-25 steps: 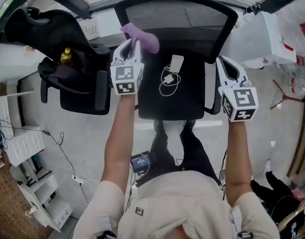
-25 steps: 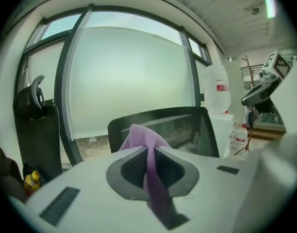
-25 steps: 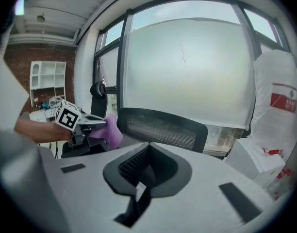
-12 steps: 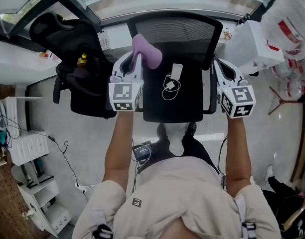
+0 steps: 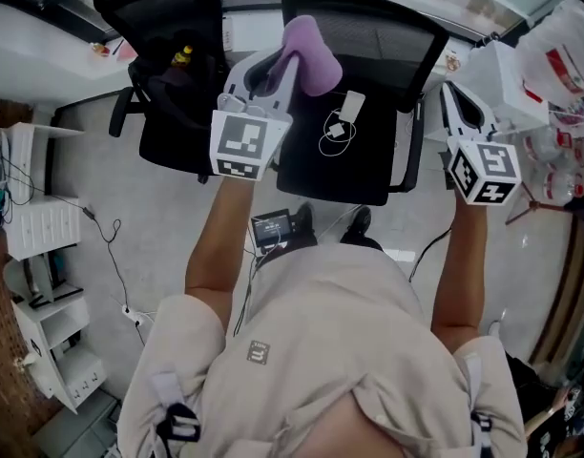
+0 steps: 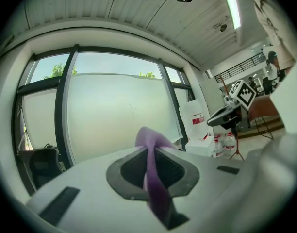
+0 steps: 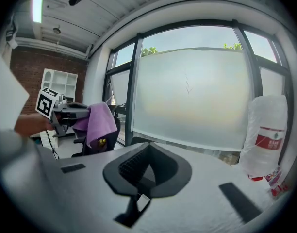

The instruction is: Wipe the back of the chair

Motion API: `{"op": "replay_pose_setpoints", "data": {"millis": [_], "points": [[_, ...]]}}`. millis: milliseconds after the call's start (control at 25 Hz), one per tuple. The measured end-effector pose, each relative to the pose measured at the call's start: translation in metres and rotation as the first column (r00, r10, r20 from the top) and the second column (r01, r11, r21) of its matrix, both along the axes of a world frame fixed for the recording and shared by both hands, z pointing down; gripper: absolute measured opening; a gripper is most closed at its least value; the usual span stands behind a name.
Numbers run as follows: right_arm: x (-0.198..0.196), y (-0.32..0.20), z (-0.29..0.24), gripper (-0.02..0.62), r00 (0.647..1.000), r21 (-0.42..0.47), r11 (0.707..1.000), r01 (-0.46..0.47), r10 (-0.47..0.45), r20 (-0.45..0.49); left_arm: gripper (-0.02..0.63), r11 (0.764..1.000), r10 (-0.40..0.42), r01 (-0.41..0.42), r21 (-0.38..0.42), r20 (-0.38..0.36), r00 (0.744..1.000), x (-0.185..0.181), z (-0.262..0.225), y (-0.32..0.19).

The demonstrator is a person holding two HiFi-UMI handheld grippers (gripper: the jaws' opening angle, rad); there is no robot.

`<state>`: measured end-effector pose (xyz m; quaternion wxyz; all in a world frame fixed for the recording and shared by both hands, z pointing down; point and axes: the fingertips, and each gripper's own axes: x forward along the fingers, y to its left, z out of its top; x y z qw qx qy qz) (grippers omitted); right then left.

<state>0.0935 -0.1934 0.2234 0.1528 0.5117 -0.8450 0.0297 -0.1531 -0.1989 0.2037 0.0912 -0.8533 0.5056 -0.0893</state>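
Two grippers are up over the work, seen from the head view.

- Upper left of frame: second chair [image 5: 168, 132], dark bag piled on it, a yellow-capped bottle [image 5: 184, 57] showing. It stands just beside the target chair.
- Left gripper [image 5: 271, 71], upper centre-left: jaws clamped on the purple cloth [image 5: 313, 48]. Its own view shows a narrow fold pinched between the jaws. The rest flops forward above the chair seat [image 5: 354, 175], near the mesh chair back [image 5: 383, 29] but apart from it.
- Centre: white charger [image 5: 349, 108] and looped cable lie on the seat, below the cloth.
- Right gripper [image 5: 459, 101], right of the chair: jaws together, nothing between them. It hangs beside the armrest, not touching the chair.

Judgement: approach step; cloth not yet on the back, wiping not started.

Risks from here:
1. Grip is on a thin fold. Drag across the mesh could pull the cloth out.
2. Nothing steadies the chair. Pressing on the back may tilt it, swivel it or roll it away, so contact would be patchy.
3. Loose cloth could catch the cable and drag the charger off the seat.
4. A wide leftward stroke could knock the neighbouring chair's load.
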Motion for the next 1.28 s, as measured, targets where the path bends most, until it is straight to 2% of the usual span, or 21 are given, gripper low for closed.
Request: {"op": "replay_pose_setpoints", "data": {"millis": [320, 560, 840, 1280], "points": [[-0.025, 0.021, -0.026, -0.006, 1.0, 0.035, 0.999, 0.026, -0.026, 0.009, 0.032, 0.999, 0.006, -0.006, 0.046, -0.002, 1.0, -0.025, -0.024, 0.039], [-0.047, 0.039, -0.042, -0.009, 0.996, 0.056, 0.995, 0.087, -0.086, -0.016, 0.032, 0.997, 0.009, -0.009, 0.074, -0.004, 1.0, -0.036, -0.039, 0.06], [-0.049, 0.049, -0.059, -0.009, 0.996, 0.086, 0.992, 0.087, -0.086, -0.023, 0.032, 0.997, 0.021, -0.021, 0.07, -0.008, 1.0, -0.037, -0.039, 0.07], [-0.043, 0.059, -0.057, -0.009, 0.997, 0.075, 0.995, 0.071, -0.068, -0.035, 0.032, 0.997, 0.05, -0.049, 0.062, -0.019, 0.999, -0.031, -0.036, 0.077]]}}
